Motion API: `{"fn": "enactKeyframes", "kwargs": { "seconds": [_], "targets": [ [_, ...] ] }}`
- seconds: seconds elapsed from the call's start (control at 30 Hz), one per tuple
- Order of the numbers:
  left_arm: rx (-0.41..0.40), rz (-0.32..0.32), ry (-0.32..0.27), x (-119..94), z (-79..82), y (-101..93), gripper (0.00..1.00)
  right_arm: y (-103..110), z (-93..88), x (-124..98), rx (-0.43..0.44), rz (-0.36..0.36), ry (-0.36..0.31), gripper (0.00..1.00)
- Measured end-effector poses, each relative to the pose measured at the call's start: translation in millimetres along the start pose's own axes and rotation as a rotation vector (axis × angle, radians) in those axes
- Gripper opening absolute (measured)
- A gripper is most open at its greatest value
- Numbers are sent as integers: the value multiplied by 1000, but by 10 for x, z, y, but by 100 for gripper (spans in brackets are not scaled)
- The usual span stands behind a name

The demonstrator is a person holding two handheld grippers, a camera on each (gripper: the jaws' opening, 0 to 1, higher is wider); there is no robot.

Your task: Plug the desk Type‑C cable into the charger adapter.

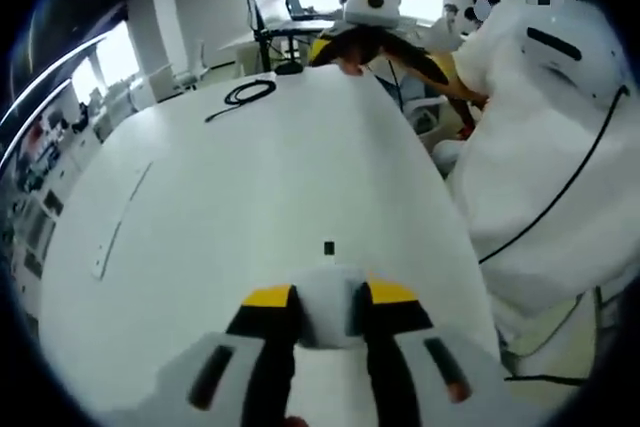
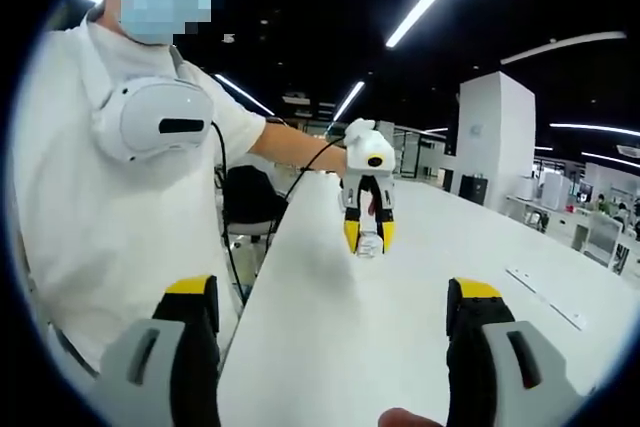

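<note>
Both grippers were up off the desk, facing each other along its length. In the left gripper view, the left gripper point(image 1: 329, 319) had its yellow-tipped jaws closed on a small white block, which I took to be the charger adapter point(image 1: 328, 315); it sat pinched between the pads just above the white desk point(image 1: 250, 187). The right gripper view showed the same thing from the far end: the left gripper point(image 2: 367, 236) held out over the tabletop, jaws pointing down, with something pale and small, the adapter point(image 2: 368, 243), caught between the tips.

The right gripper point(image 2: 335, 332) stood wide apart in its own view, nothing between its jaws, only bare desk point(image 2: 420, 277) beyond them. In the left gripper view it showed far off at the other end of the desk point(image 1: 372, 55), too small to say more.

The Type-C cable point(image 1: 245, 95) lay coiled in a dark loop on the desk's far end, near the right gripper and well apart from the adapter.

As I judged it, the adapter was in hand and the cable not yet picked up. The next move would call for the right gripper to go down to the coil, find the plug end and take it close behind the connector, then bring it across to line up with the adapter's port. Which face of the adapter carried the port I could not tell.
</note>
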State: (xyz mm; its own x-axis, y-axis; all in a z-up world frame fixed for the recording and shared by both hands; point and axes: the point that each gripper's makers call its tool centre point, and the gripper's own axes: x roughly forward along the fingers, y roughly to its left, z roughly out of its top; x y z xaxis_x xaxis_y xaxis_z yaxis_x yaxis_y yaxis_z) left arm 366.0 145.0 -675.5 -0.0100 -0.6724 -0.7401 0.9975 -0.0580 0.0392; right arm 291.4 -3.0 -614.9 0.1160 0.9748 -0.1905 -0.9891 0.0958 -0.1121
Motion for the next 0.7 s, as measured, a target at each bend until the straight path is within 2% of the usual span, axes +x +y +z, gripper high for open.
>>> {"fn": "enactKeyframes", "kwargs": {
  "seconds": [0.27, 0.53, 0.7],
  "targets": [
    [12, -8, -4, 27, 26, -48, 23, 2, -5, 8, -4, -1, 3, 96],
    [22, -31, -5, 87, 18, -185, 23, 13, -31, 25, 0, -1, 9, 96],
    [19, -32, -11, 90, 21, -182, 23, 17, -22, 26, 0, -1, 7, 95]
  ]
}}
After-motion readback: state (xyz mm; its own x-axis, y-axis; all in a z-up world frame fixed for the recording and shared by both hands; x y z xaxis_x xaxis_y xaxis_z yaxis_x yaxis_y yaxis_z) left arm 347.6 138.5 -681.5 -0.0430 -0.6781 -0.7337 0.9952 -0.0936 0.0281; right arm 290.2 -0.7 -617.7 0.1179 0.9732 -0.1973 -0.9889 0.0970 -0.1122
